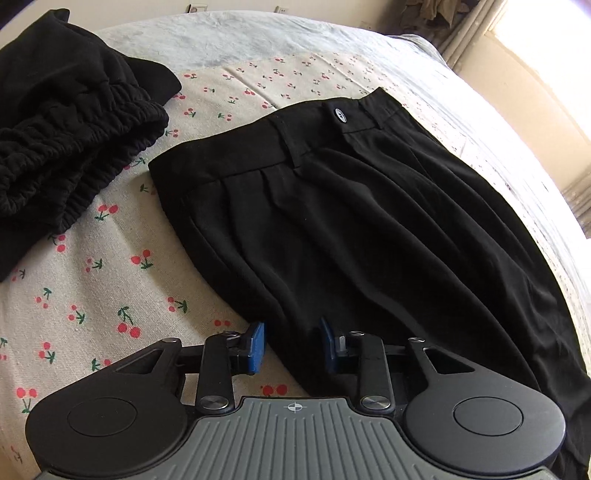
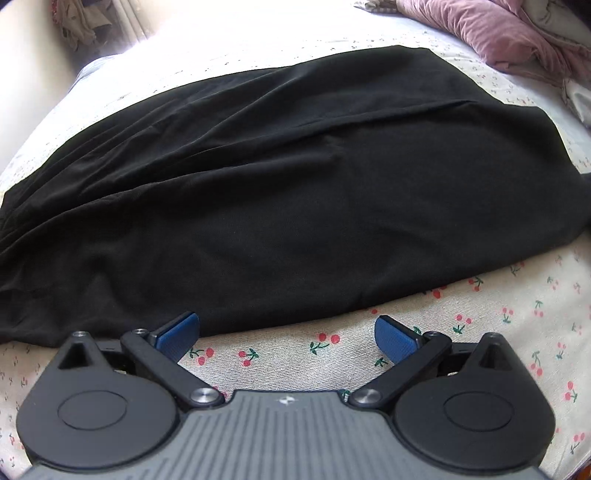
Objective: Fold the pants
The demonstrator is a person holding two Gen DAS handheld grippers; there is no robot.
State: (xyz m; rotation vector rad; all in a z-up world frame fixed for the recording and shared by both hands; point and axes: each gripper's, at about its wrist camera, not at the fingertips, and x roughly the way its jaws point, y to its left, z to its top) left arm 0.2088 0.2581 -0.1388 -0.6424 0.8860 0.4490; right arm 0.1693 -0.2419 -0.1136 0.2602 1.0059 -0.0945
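A: Okay, where are the pants?

B: Black pants [image 1: 332, 206] lie flat on the bed [image 1: 110, 280], on the cherry-print sheet. In the left wrist view the waistband with its button [image 1: 340, 113] is at the far end, and the fabric runs toward the near right.

A: Left tool?

B: Left tool [image 1: 292, 345] is narrow, with the near edge of the pants between its blue pads [image 1: 258, 339]. Both pads look right against the cloth, pinching it.

A: Right tool?

B: Right tool [image 2: 287, 334] is wide, with nothing between the jaws. It sits over bare sheet just near of the pants [image 2: 280, 192] edge. Its left pad [image 2: 177, 334] sits at the fabric border; I can't tell whether it touches.

A: Anything else around?

B: A second black garment with an elastic waistband [image 1: 62, 140] lies far left, apart from the pants. A pink bundle [image 2: 491, 33] lies at the far right corner of the right wrist view.
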